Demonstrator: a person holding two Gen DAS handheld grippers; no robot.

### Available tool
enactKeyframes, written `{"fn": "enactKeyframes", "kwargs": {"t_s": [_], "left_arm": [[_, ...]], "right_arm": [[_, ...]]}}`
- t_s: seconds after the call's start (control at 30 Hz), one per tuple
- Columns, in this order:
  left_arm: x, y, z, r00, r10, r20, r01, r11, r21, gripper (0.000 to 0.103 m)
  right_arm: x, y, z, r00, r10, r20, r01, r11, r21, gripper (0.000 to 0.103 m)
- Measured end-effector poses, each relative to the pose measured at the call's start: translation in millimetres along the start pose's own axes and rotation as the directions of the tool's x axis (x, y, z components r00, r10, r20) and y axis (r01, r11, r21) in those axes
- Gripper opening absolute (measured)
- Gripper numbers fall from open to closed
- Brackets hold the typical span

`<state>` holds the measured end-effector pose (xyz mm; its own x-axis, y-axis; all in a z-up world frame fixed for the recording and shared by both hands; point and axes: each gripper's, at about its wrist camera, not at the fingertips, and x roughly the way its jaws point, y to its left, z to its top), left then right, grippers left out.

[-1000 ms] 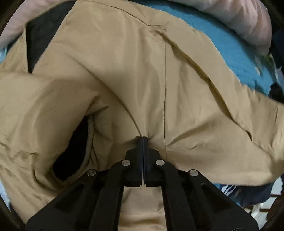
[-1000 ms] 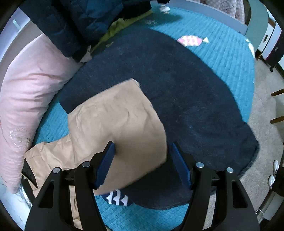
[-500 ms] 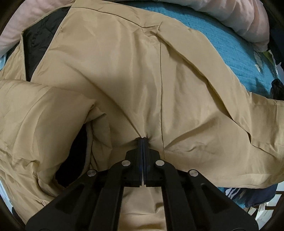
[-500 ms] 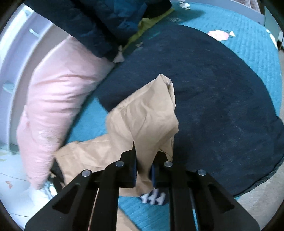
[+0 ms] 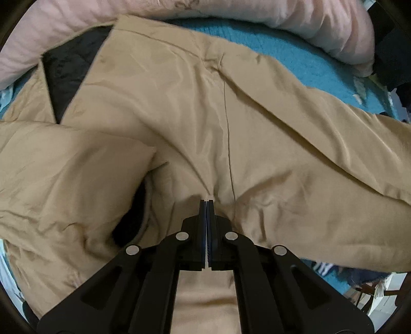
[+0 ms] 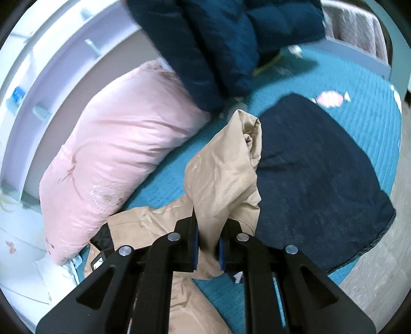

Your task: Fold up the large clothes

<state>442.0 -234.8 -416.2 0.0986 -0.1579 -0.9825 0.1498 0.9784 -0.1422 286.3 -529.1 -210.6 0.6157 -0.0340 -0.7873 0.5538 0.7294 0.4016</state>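
Left gripper [image 5: 206, 203] pinched fully together on a fold of the tan jacket [image 5: 192, 123] near its centre seam, pointing steeply down; black quilted lining [image 5: 66, 69] exposed at the upper left; jacket spread over the teal bedspread [image 5: 295, 59], with the pink pillow [image 5: 179, 10] along the far edge. Right gripper [image 6: 208, 235] clamped narrowly on a bunched sleeve [image 6: 226, 164] of the same jacket, fabric lifted clear of the bed and drooping forward over a dark navy blanket [image 6: 321, 159]; blue puffer coat [image 6: 231, 38] piled beyond; pale floor at the right edge.
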Motion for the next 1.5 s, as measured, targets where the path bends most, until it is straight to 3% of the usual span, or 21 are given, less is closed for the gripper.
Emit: {"fn": "enactKeyframes", "kwargs": {"t_s": [0.13, 0.2, 0.23, 0.27, 0.33, 0.4, 0.57, 0.8, 1.07, 1.3, 1.4, 1.5], "left_arm": [[-29.1, 10.3, -5.1, 0.999, -0.046, 0.024, 0.046, 0.999, 0.000, 0.005], [-48.9, 19.5, -9.4, 0.995, -0.088, 0.040, 0.088, 0.996, -0.006, 0.025], [-60.0, 26.0, -10.7, 0.994, -0.098, 0.055, 0.098, 0.995, -0.010, 0.046], [-70.4, 33.5, -12.0, 0.992, -0.099, 0.074, 0.100, 0.995, -0.015, 0.056], [-88.1, 49.2, -13.6, 0.989, -0.095, 0.112, 0.098, 0.995, -0.020, 0.057], [-109.0, 71.9, -17.3, 0.988, -0.078, 0.135, 0.084, 0.996, -0.039, 0.065], [-143.6, 141.3, -18.3, 0.988, -0.035, 0.149, 0.056, 0.989, -0.138, 0.065], [-176.1, 234.7, -30.2, 0.983, 0.048, 0.178, -0.005, 0.971, -0.237, 0.065], [-190.6, 314.2, -61.2, 0.974, 0.126, 0.190, -0.060, 0.946, -0.318, 0.072], [-178.3, 375.7, -83.2, 0.975, 0.155, 0.162, -0.081, 0.916, -0.393, 0.074], [-170.1, 398.1, -89.2, 0.975, 0.172, 0.140, -0.099, 0.903, -0.417, 0.074], [-161.7, 416.7, -95.6, 0.976, 0.183, 0.116, -0.115, 0.890, -0.442, 0.075]], "right_arm": [[-15.6, 44.7, -11.0, 0.999, 0.033, 0.018, -0.032, 0.997, -0.077, 0.011], [-20.0, 67.2, -16.7, 0.998, 0.057, 0.017, -0.055, 0.992, -0.110, 0.011], [-20.9, 77.2, -19.8, 0.997, 0.074, 0.011, -0.072, 0.990, -0.122, 0.011], [-22.1, 89.2, -24.0, 0.996, 0.094, 0.001, -0.093, 0.986, -0.140, 0.011], [-23.6, 110.5, -31.2, 0.992, 0.122, -0.019, -0.124, 0.976, -0.180, 0.011], [-25.5, 136.1, -41.1, 0.990, 0.138, -0.028, -0.141, 0.965, -0.222, 0.011], [-22.9, 193.2, -71.3, 0.979, 0.186, -0.087, -0.204, 0.930, -0.305, 0.010], [6.2, 273.7, -126.3, 0.962, 0.186, -0.201, -0.256, 0.870, -0.422, 0.011], [73.1, 360.1, -222.0, 0.926, 0.096, -0.365, -0.295, 0.786, -0.543, 0.011], [130.8, 397.1, -294.2, 0.883, 0.000, -0.470, -0.320, 0.732, -0.601, 0.011], [149.6, 405.4, -315.2, 0.859, -0.027, -0.512, -0.336, 0.724, -0.603, 0.019], [160.9, 409.1, -334.5, 0.801, -0.024, -0.598, -0.392, 0.734, -0.555, 0.055]]}}
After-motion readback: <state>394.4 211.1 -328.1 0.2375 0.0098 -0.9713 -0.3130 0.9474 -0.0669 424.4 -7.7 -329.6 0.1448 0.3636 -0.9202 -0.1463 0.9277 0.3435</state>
